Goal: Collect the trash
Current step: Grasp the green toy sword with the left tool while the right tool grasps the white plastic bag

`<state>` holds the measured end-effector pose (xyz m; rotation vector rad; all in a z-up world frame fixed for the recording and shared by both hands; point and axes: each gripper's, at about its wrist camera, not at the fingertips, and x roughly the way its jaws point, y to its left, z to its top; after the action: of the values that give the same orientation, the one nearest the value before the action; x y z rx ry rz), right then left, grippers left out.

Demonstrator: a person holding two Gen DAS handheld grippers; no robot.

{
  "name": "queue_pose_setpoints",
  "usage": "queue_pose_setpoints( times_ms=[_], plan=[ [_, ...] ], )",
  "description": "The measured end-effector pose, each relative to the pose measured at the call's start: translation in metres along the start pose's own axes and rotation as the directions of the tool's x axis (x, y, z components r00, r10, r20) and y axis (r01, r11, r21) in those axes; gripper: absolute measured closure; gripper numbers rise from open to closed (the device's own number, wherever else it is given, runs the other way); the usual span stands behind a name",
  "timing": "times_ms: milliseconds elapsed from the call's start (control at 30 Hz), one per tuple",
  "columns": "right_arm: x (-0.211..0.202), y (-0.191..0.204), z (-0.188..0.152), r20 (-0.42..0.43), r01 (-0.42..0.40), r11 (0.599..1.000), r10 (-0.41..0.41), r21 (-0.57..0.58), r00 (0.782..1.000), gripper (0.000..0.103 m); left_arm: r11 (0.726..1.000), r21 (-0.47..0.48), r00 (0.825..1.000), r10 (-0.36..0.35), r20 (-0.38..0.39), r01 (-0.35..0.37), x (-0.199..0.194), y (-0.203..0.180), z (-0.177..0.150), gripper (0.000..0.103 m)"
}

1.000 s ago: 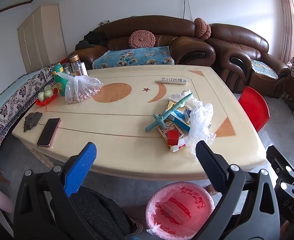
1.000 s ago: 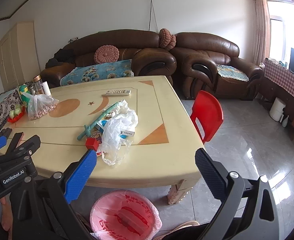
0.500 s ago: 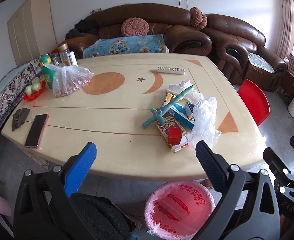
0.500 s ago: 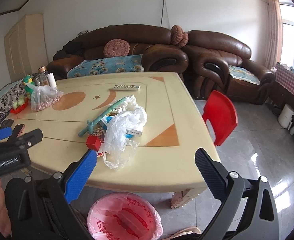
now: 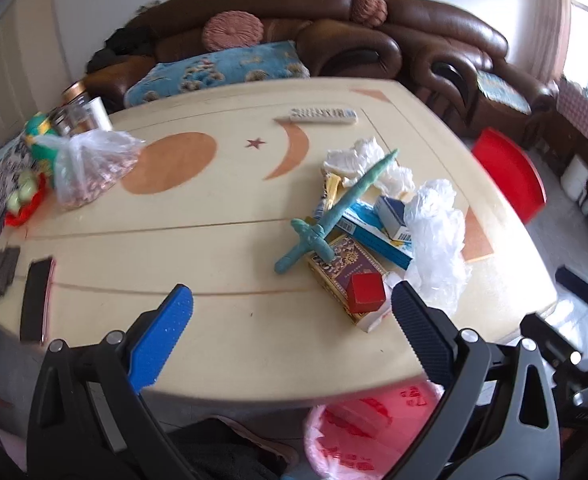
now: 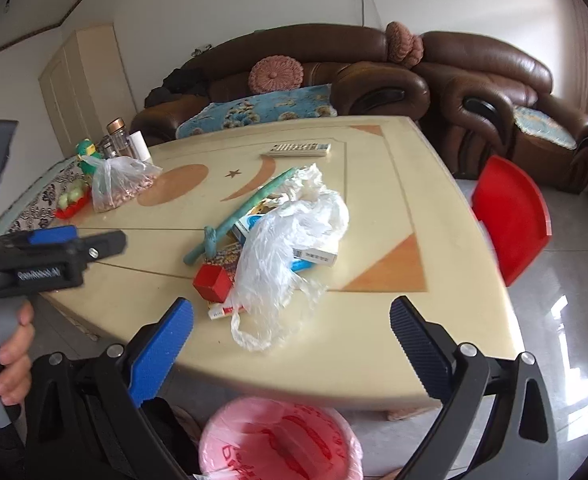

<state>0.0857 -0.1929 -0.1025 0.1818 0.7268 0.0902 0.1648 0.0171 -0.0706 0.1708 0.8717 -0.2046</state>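
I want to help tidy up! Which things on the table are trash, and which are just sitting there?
Probably trash:
plastic bag
tissue
red box
blue boxes
It goes in the pink bin.

Just sitting there:
remote
phone
bag of nuts
jars
The green toy sword is hard to call.

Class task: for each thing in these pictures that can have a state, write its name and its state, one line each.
Left gripper: jaws open, empty.
Right gripper: jaws open, empty.
Pink-lined bin: open.
White plastic bag: crumpled, lying on the boxes.
Clear bag: filled, tied.
Phone: screen dark.
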Motion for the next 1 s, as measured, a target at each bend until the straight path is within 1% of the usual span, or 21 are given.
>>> queue_pose_setpoints(
  times_ms=[67, 133, 300, 400, 567, 633, 667, 733, 867, 933, 967, 1000],
  plan=[
    [0.014, 0.000, 0.005, -0.017, -0.021, 1.000, 0.021, -0.003, 1.000, 0.007, 0.998, 0.052, 1.000, 0.017, 0.008, -0.017, 0.010, -0.007, 0.005, 0.006],
    [0.027, 0.000, 0.009, -0.029, -0.042, 0.999, 0.041, -0.008, 0.999, 0.007, 0.995, 0.097, 1.000, 0.013, 0.016, -0.014, 0.019, -0.013, 0.008, 0.006],
    [0.053, -0.002, 0.016, -0.045, -0.114, 0.994, 0.113, -0.005, 0.993, 0.009, 0.977, 0.213, 0.999, -0.022, 0.033, 0.015, 0.043, -0.027, 0.026, 0.006],
    [0.067, -0.002, 0.019, -0.058, -0.131, 0.991, 0.130, -0.015, 0.990, 0.010, 0.957, 0.282, 0.997, -0.077, 0.027, 0.066, 0.058, -0.032, 0.034, 0.006],
    [0.088, -0.009, 0.013, -0.076, -0.151, 0.988, 0.152, 0.021, 0.985, 0.012, 0.939, 0.289, 0.982, -0.191, -0.008, 0.185, 0.085, -0.027, 0.048, 0.006],
    [0.096, -0.010, 0.010, -0.093, -0.150, 0.988, 0.151, 0.023, 0.984, 0.018, 0.930, 0.279, 0.970, -0.241, -0.030, 0.239, 0.093, -0.024, 0.053, 0.006],
    [0.100, -0.010, 0.009, -0.097, -0.152, 0.988, 0.154, 0.025, 0.983, 0.018, 0.926, 0.280, 0.967, -0.254, -0.031, 0.253, 0.096, -0.024, 0.056, 0.006],
    [0.108, -0.012, 0.007, -0.101, -0.162, 0.986, 0.165, 0.039, 0.981, 0.018, 0.918, 0.299, 0.964, -0.263, -0.027, 0.259, 0.098, -0.028, 0.061, 0.006],
    [0.119, -0.014, 0.002, -0.102, -0.171, 0.983, 0.177, 0.059, 0.979, 0.018, 0.888, 0.359, 0.955, -0.293, -0.040, 0.287, 0.110, -0.049, 0.068, 0.006],
    [0.123, -0.013, 0.000, -0.106, -0.166, 0.985, 0.171, 0.053, 0.979, 0.018, 0.876, 0.393, 0.958, -0.285, -0.043, 0.278, 0.116, -0.059, 0.070, 0.006],
    [0.124, -0.013, -0.001, -0.107, -0.161, 0.986, 0.166, 0.051, 0.980, 0.018, 0.874, 0.400, 0.958, -0.283, -0.046, 0.277, 0.120, -0.062, 0.072, 0.010],
    [0.126, -0.013, -0.002, -0.108, -0.158, 0.986, 0.163, 0.049, 0.981, 0.019, 0.873, 0.397, 0.957, -0.286, -0.054, 0.284, 0.125, -0.064, 0.074, 0.018]
  ],
)
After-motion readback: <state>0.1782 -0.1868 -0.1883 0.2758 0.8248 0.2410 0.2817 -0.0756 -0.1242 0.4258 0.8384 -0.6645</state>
